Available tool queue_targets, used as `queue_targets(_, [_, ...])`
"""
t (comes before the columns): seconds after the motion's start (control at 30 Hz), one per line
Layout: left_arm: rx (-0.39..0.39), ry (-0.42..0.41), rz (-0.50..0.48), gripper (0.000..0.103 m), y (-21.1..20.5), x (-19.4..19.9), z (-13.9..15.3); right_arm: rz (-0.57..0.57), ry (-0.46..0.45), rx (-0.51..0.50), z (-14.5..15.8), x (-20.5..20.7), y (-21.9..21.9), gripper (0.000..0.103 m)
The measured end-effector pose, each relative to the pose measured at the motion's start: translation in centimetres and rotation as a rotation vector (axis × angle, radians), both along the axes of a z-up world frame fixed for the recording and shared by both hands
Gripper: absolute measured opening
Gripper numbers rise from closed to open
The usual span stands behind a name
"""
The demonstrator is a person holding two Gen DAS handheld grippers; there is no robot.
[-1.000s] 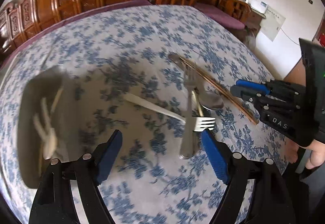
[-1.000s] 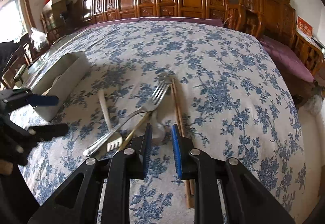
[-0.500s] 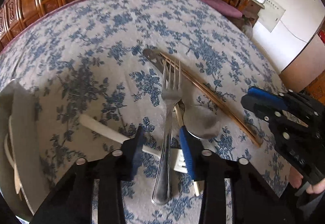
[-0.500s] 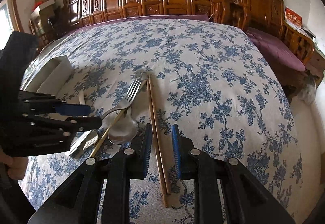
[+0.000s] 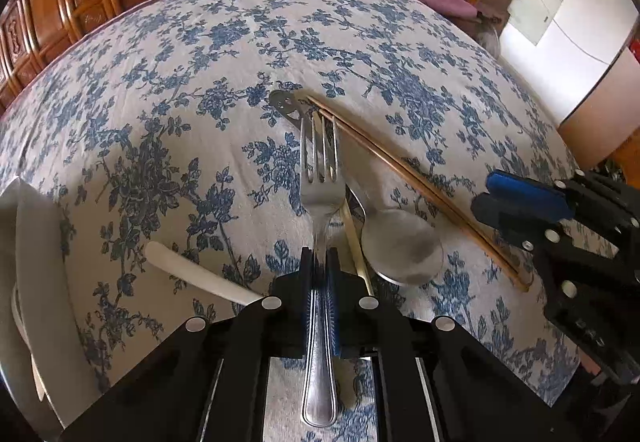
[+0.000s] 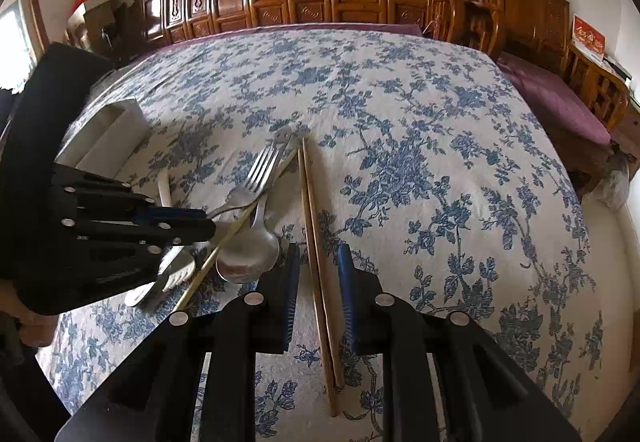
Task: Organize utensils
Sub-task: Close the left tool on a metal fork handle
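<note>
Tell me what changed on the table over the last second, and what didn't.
The left gripper came in over the utensil pile and its jaws went from wide open to shut on the metal fork. The right gripper stayed put, jaws apart on either side of the wooden chopsticks. The spoon, white plastic fork and white tray have not moved.
</note>
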State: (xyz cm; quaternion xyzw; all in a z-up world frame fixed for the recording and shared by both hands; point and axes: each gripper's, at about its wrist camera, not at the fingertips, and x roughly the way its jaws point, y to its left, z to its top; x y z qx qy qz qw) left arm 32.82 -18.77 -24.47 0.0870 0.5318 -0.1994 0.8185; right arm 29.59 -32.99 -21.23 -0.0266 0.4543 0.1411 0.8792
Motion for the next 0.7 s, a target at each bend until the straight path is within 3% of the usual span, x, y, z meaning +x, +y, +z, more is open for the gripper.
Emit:
queue_targets(0.23, [-0.043,-0.052,0.019,0.006,1.6,-1.6,2.7,0.011,0.023,0.018,-0.5,1.0,0.2,0.022])
queue_targets(0.4, [-0.141,-0.047,0.060,0.006,3.5,-3.3,4.1,0.016,0.042,-0.017,-1.2,1.4,0.6,0.022])
queue_targets(0.7, [-0.133,-0.081,0.059,0.006,4.2,-6.2,4.5,-0.009,0.054,-0.022,-1.5,1.7,-0.3,0.022])
